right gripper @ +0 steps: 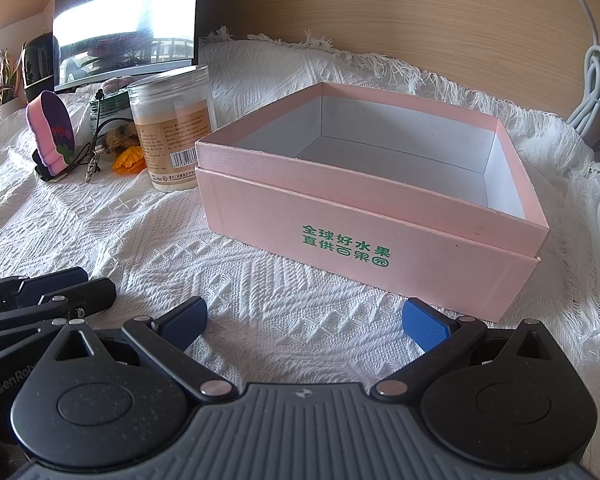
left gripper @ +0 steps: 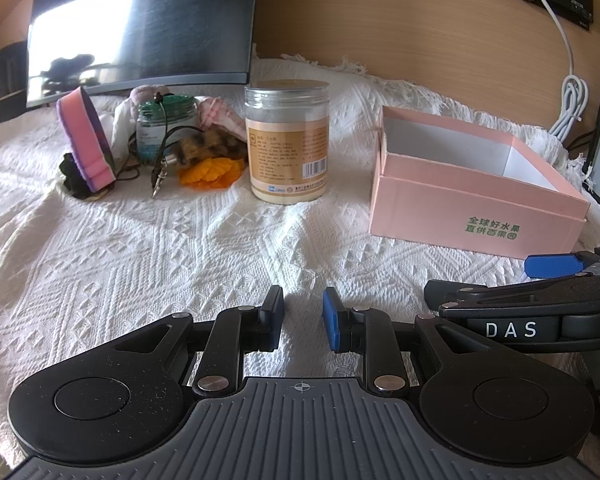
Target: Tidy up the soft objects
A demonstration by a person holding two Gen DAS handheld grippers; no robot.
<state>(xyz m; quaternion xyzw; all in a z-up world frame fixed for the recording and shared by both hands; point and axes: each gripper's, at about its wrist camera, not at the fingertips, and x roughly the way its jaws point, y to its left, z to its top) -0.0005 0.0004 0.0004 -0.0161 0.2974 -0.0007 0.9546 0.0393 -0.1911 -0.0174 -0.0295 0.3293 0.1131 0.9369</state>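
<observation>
While both grippers rest low over the white woven cloth (left gripper: 148,248) at the bottom of their frames, neither holds anything; the left gripper (left gripper: 303,318) has its pads only a narrow gap apart, and the right gripper (right gripper: 304,322) is spread wide. The pink box (right gripper: 364,236) sits open at centre right; the soft things lie in a heap at upper left: a pink-and-purple sponge (left gripper: 87,140), a brown furry piece (left gripper: 210,146), an orange flower (left gripper: 212,174); a clear jar (left gripper: 287,140) stands just beside them.
</observation>
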